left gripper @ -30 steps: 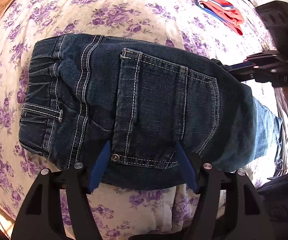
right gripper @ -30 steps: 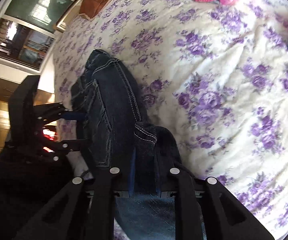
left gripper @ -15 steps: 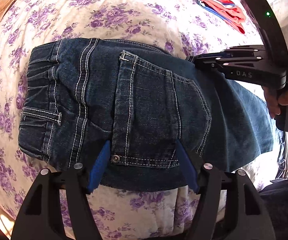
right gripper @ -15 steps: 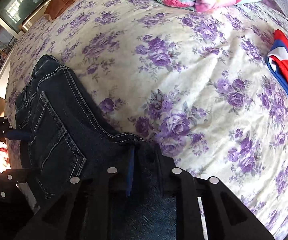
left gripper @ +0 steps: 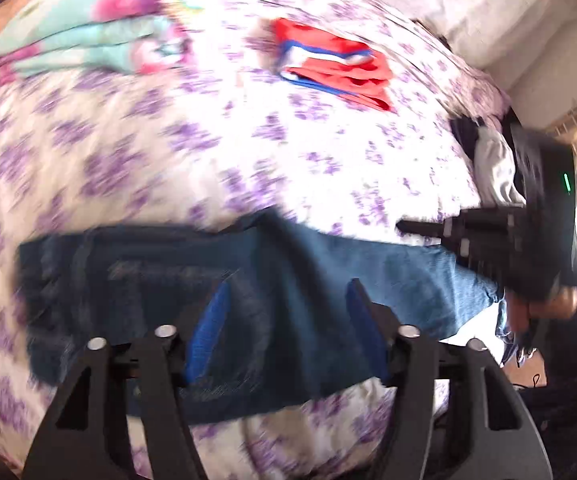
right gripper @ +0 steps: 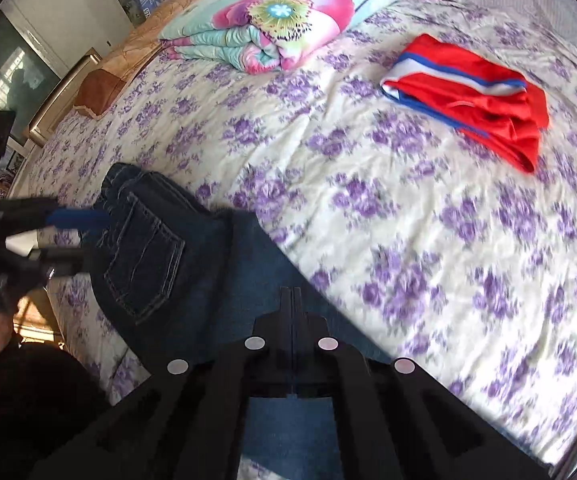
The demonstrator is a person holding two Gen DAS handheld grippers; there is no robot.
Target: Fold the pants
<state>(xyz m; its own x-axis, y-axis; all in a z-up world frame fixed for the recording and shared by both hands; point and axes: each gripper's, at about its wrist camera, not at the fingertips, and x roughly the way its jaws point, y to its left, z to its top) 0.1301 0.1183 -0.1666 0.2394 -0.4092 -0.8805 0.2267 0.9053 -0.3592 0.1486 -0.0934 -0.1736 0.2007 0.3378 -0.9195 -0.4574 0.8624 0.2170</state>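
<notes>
**Jeans lying on the flowery bed, both tongs close by**

The dark blue jeans (right gripper: 148,248) lie on the bed (right gripper: 408,240), near its front edge. The bed has a cream sheet with purple flowers. In the right wrist view the back pocket of the jeans faces up, and a lighter blue leg runs toward the camera and under the right tongs (right gripper: 292,300).

The right tongs are squeezed tight together, with no gap between the two fingers. They sit low over the lighter leg cloth, but the view does not show if any cloth is caught between them.

The left tongs (left gripper: 284,320) are spread wide, with the blue pads (left gripper: 208,328) far apart. They hang over the jeans and hold nothing. The left wrist view is very blurry, so small things on the jeans are hard to make out there. The right tongs also show in it, at the right side by the end of the leg.

Farther back on the bed lies a folded red cloth with blue and white stripes (right gripper: 472,96). A folded blanket with a big pink flower (right gripper: 276,20) lies near the far edge.
</notes>
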